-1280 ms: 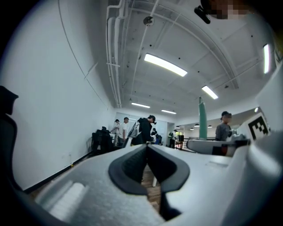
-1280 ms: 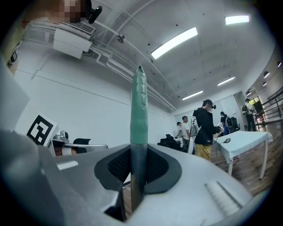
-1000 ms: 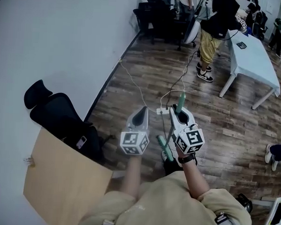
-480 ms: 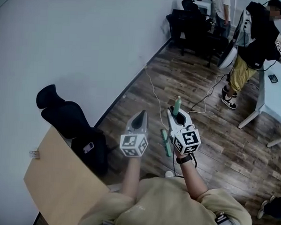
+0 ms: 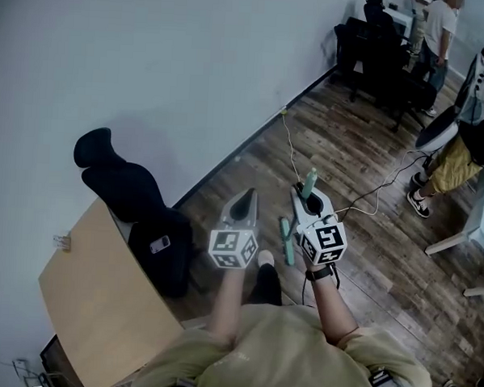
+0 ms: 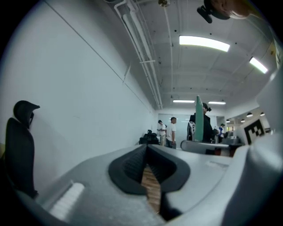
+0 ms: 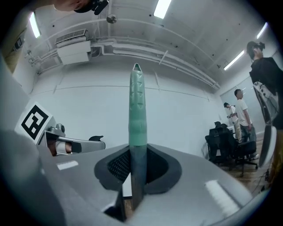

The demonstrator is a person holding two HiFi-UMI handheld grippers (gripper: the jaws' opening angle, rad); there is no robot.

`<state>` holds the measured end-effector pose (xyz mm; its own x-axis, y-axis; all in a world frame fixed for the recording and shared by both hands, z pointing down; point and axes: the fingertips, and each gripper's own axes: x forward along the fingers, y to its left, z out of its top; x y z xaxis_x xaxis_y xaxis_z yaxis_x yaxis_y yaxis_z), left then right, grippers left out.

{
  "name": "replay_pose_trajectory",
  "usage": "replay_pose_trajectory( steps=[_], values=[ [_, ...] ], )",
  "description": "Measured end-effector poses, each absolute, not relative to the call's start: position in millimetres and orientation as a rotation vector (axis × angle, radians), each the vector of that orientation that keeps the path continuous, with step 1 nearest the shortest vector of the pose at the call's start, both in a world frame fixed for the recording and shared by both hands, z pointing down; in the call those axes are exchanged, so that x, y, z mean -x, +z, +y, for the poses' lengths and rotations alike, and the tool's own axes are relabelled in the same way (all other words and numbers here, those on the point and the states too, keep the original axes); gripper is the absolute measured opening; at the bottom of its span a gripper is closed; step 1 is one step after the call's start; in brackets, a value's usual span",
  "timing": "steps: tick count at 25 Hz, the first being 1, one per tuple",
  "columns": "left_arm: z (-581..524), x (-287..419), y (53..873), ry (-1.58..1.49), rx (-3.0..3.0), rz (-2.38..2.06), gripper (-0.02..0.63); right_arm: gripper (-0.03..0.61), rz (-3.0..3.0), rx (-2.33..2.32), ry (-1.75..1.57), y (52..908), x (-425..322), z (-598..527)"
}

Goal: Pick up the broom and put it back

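Two tongs and one broom, as we list them. Item one, the right tongs: pressed in on the broom high on its handle, with ribbed dark pads flanking the shaft, so the stick stands upright and hangs below the grip. We judge this hold is meant to carry the broom clear of the floor on the way to its place. Item two, the broom itself: a slim round stick, dark where it is pinched, with a pale green moulded cap, notched and tapering to a point. In the head view a green strip shows lower down beside the marker cube; we take it for the head, though we cannot make out bristles. Item three, the left tongs: pressed together on nothing, held level beside the right, idle. Item four, the floor: dark wood planks with a thin pale cable trailing across. Item five, the wall: plain, matt and light, with a black bundle and a tan board against it. We judge the putting-back not yet done.
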<state>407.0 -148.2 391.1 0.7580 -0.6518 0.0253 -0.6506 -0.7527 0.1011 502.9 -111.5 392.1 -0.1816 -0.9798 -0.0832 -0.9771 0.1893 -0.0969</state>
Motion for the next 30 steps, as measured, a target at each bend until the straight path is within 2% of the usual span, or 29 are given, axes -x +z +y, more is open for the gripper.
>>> replay_pose_trajectory(
  steps=[9, 18, 30],
  values=[
    [-313.8, -363.1, 418.2, -0.020, -2.759, -1.237, 0.002, 0.040, 2.523, 1.738, -0.115, 418.4, -442.7, -284.7],
    [-480.5, -289.5, 436.2, -0.034, -2.647, -1.408, 0.002, 0.034, 2.785, 1.617, -0.114, 459.4, -370.6, -464.5],
    [-620.1, -215.0, 502.3, 0.032, -2.425, -1.579, 0.002, 0.035, 2.964, 1.565, -0.301, 550.3, -319.0, -658.5]
  ],
)
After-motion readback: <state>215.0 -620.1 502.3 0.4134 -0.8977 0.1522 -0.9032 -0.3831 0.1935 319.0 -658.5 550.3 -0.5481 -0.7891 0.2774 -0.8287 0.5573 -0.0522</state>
